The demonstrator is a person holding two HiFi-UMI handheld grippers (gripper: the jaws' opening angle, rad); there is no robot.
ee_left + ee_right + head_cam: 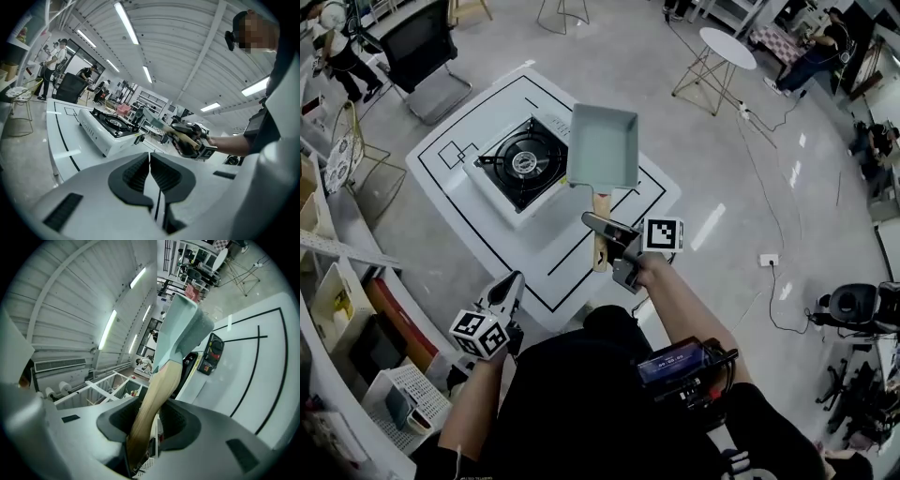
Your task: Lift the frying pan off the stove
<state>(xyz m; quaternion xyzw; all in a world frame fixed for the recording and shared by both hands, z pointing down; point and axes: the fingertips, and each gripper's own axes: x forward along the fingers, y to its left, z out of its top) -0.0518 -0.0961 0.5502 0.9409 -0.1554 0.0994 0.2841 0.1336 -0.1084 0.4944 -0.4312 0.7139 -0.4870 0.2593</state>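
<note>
**Frying pan [603, 145], one.** Rectangular, pale blue-green, with one light wooden handle [599, 246] that points toward the near side. It is held in the air at the right side of the stove. In the head view its body overlaps the stove's right edge. In the left gripper view it sits higher than the stove top.

**Right gripper [602, 228], one.** Its two fingers are clamped on the wooden handle, one pad on each side, partway along its length. It carries one marker cube [663, 234].

**Stove [523, 164], one.** A white single-burner tabletop unit with a black top. Its one round burner [523, 162] is in full view to the left of the pan. The stove stands on the counter, set at an angle to the counter's edges.

**Counter [478, 225], one.** Low and white, marked with black outlines.

**Left gripper [512, 284], one.** It is held at the near left, well apart from the pan and stove. Its two fingers are closed together, pad against pad. It carries one marker cube [478, 334].

**Surroundings.**
- One round white table [727, 47] on thin legs, far right.
- One office chair [422, 42], far left.
- One white socket block [769, 260] with a cable, on the floor at right.
- Shelving [356, 309] with bins along the near left.
- Several people at the far edges of the room, too small to count surely.
</note>
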